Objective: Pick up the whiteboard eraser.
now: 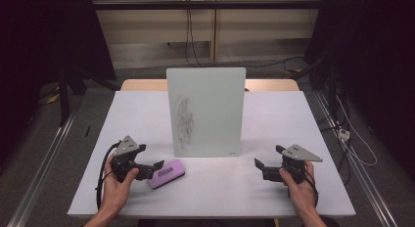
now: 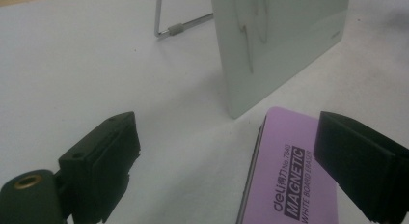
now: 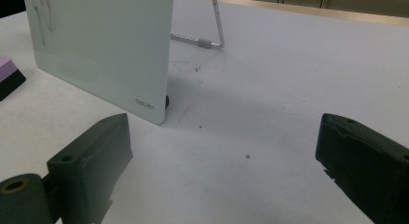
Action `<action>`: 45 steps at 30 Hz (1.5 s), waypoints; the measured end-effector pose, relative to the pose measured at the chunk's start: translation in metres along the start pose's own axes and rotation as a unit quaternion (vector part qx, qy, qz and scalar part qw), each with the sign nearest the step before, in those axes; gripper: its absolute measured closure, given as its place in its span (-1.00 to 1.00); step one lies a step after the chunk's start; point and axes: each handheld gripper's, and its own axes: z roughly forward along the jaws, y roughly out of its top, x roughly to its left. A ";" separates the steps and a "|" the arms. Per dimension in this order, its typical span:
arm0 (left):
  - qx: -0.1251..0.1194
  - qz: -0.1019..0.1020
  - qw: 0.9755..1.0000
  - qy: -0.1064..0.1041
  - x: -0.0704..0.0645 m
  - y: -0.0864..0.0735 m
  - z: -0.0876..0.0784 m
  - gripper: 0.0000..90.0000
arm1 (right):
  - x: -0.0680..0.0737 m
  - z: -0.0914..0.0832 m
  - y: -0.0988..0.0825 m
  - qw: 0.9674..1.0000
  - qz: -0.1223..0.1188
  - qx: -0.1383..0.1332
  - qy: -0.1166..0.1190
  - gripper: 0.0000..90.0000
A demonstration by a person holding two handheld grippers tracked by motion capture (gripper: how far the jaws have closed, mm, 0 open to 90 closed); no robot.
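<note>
A small glass whiteboard stands upright at the table's middle, with dark scribbles on its left half. A purple magnetic eraser lies flat in front of its left corner. My left gripper rests on the table at the eraser's left end. In the left gripper view the jaws of my left gripper stand wide apart; the eraser lies between them, close against the right jaw and far from the left one. My right gripper sits open at the front right, with bare table between the jaws of my right gripper.
The white table has a wooden strip along its far edge. Behind the whiteboard a wire stand leg props it up, and the wire leg is also seen beyond the board's left side. Dark frames and cables surround the table.
</note>
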 end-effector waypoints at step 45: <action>0.188 0.140 0.969 -0.082 -0.036 0.019 0.032 -0.20 | 0.007 0.005 0.001 1.000 -0.014 0.010 0.010 -0.90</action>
